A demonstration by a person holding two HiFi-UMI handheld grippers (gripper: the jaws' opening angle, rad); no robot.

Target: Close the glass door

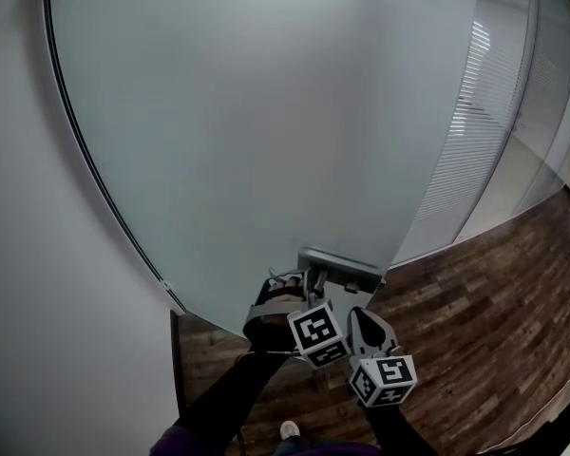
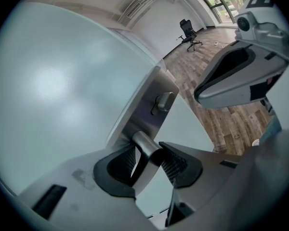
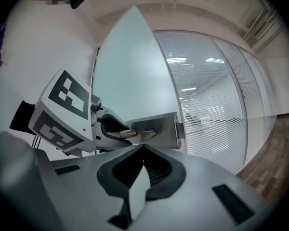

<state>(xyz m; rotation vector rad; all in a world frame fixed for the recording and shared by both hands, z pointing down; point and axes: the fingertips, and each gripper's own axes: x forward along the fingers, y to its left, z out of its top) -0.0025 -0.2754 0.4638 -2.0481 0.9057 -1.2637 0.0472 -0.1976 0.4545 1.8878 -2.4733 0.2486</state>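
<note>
The frosted glass door (image 1: 266, 112) fills most of the head view, with a metal lock plate (image 1: 340, 269) at its lower edge. My left gripper (image 1: 304, 281) is shut on the plate's lever handle (image 2: 145, 147), a steel bar clamped between both pads (image 2: 123, 162). A small turn knob (image 2: 164, 102) sits higher on the plate. My right gripper (image 1: 361, 316) hovers just right of the left one, close to the plate (image 3: 156, 129) but off it. Its jaws (image 3: 143, 150) are shut with the tips touching and nothing between them.
A white wall (image 1: 38, 302) and the dark door frame (image 1: 104, 188) lie left of the door. Striped glass partitions (image 1: 475, 131) run to the right over a wooden floor (image 1: 475, 350). An office chair (image 2: 189, 32) stands far off. The person's shoe (image 1: 290, 430) shows below.
</note>
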